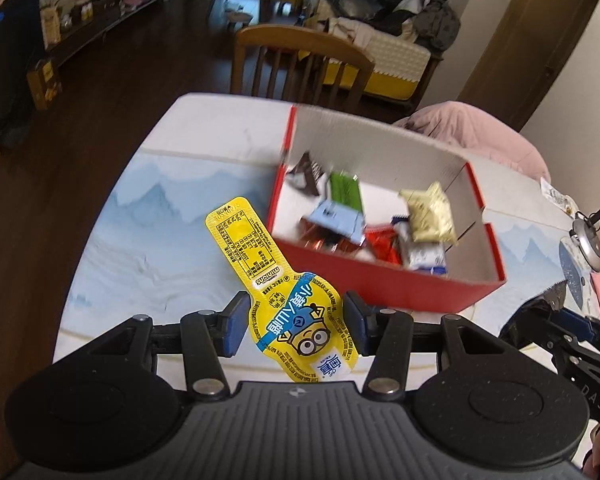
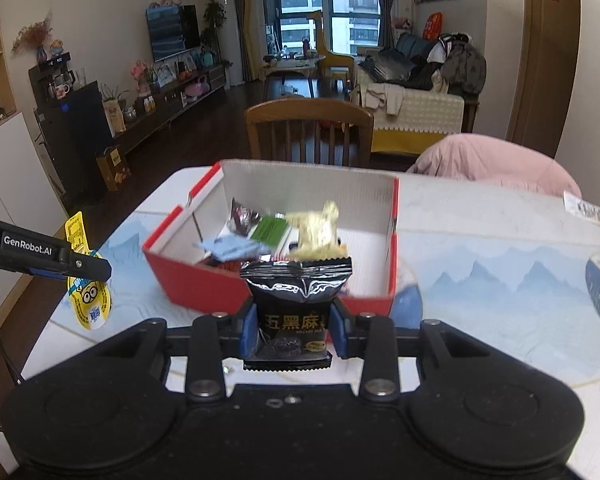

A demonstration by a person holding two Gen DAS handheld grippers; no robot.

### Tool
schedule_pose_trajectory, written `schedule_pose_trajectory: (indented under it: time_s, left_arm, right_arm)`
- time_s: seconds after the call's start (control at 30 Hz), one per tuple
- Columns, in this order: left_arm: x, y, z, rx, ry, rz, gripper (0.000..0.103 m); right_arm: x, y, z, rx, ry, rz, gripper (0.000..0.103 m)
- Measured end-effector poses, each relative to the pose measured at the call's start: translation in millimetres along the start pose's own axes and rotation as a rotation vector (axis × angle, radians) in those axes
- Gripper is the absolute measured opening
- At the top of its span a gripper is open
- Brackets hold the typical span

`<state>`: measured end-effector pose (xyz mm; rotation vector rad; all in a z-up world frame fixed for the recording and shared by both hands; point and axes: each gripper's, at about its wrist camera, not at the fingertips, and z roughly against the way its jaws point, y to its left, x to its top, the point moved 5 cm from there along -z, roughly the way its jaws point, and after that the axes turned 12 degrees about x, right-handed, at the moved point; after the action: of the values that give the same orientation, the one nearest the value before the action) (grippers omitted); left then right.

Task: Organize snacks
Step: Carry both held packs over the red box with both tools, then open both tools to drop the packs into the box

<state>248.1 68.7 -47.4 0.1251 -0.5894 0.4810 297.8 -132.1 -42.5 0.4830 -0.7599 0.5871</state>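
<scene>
Yellow spoon-shaped plastic snack pouch with a cartoon face (image 1: 284, 312) sits clamped by its wide end between the blue pads of the left gripper (image 1: 296, 322), its narrow neck pointing out over the table toward the box. Black foil sesame-snack packet (image 2: 296, 312) is pinched at its middle in the right gripper (image 2: 294, 330), upright, just in front of the box's near wall. Red cardboard box with white interior (image 1: 384, 280) stands open on the pale blue mountain-print tablecloth (image 1: 152, 240), already holding several wrapped snacks. Judgement: both items are in carry toward the box. Clear the near wall fully before unclamping; release one gripper at a time so neither packet catches the rim.
</scene>
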Motion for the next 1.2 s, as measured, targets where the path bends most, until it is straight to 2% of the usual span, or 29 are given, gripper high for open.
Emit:
schedule_pose_trajectory:
  time_s: [0.33, 0.63, 0.93, 1.2]
  left_arm:
    - [38, -25, 3, -0.006, -0.059, -0.070, 0.050]
    - [66, -44, -23, -0.002, -0.035, -0.116, 0.050]
    - [85, -64, -62, 0.040, -0.010, -0.157, 0.050]
    - [87, -78, -94, 0.073, 0.016, -0.211, 0.050]
  right_arm:
    - [34, -13, -18, -0.006, -0.002, 0.009, 0.035]
    - [53, -31, -47, -0.022, 0.044, -0.019, 0.035]
    - [52, -57, -86, -0.049, 0.124, -0.036, 0.035]
    - [44, -75, -114, -0.043, 0.198, -0.056, 0.035]
